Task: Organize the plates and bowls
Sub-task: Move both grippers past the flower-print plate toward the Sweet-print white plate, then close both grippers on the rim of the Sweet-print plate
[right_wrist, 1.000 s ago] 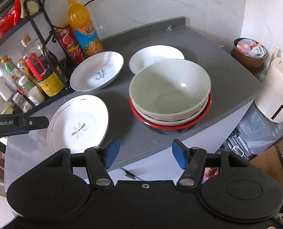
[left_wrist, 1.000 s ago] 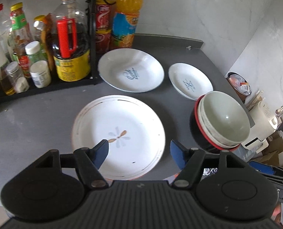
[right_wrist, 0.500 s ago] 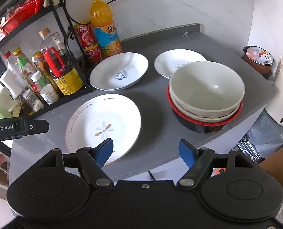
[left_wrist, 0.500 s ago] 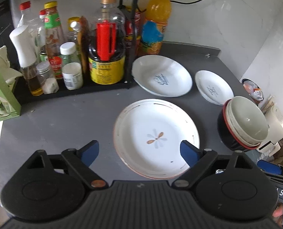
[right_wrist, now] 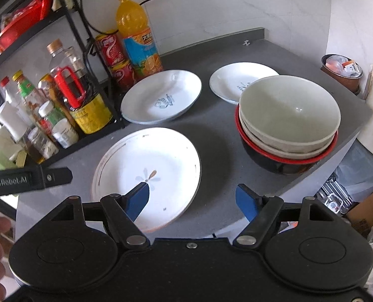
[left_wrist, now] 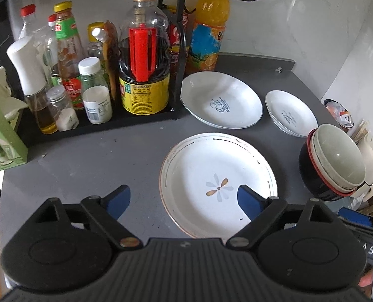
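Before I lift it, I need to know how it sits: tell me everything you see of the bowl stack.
The bowl stack stands upright near the counter's front right edge: two pale, glossy bowls nested in a black bowl with a red rim. The top bowl looks empty. The stack partly hides the small plate behind it; whether they touch is unclear. Neither gripper touches it.

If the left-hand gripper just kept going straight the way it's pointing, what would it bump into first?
Most likely the flower plate. The left gripper is open and tilted down at the counter, with the plate's near left rim between its fingers. Depth is hard to judge, so it may meet bare counter beside the rim.
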A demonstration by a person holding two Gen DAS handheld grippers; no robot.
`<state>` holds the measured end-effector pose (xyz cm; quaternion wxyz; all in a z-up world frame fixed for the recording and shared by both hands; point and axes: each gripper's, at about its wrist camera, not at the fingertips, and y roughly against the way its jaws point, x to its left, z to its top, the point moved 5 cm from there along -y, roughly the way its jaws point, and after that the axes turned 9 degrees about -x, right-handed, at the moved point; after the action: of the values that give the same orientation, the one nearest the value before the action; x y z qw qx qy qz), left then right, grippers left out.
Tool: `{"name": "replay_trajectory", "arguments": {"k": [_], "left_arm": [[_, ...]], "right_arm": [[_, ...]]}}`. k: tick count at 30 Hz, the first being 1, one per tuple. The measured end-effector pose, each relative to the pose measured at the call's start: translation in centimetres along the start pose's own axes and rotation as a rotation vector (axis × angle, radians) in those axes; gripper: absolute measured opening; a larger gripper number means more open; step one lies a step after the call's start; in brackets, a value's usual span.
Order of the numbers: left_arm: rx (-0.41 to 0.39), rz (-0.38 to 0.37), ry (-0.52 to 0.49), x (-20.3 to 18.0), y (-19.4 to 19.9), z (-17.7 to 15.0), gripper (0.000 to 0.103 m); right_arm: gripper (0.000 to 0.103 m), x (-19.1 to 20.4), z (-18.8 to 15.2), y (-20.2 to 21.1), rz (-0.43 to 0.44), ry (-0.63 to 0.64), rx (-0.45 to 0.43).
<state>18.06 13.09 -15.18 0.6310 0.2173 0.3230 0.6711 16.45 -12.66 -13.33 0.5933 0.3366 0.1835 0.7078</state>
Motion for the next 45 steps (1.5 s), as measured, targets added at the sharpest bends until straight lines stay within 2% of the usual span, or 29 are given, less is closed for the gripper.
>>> {"name": "replay_trajectory", "arguments": {"k": [11,28,34,43,45], "left_arm": [[0.008,0.034,-0.044,-0.8,-3.6,0.4,0.091],[0.032,0.081,-0.022,-1.4,-9.6,3.3,0.089],[0.038,0.079,-0.009,-1.7,-11.6,4.2,0.088],[0.042,0.063,-0.006,-2.9,-14.8,5.3,0.073],[0.049,0.067,-0.001,-3.2,-15.6,5.5,0.065]], "right_arm": [[0.075,-0.3,1.6,-3.5,0.036,-0.044,-0.034],[0.075,-0.4,4.6,-9.0,0.069,-0.037,-0.027],[0.071,-0.5,5.6,-11.2,0.076,-0.036,-0.016],[0.059,-0.6,6.8,-14.7,0.059,-0.049,-0.007],[0.058,-0.5,7.1,-15.5,0.06,-0.055,-0.003]]}}
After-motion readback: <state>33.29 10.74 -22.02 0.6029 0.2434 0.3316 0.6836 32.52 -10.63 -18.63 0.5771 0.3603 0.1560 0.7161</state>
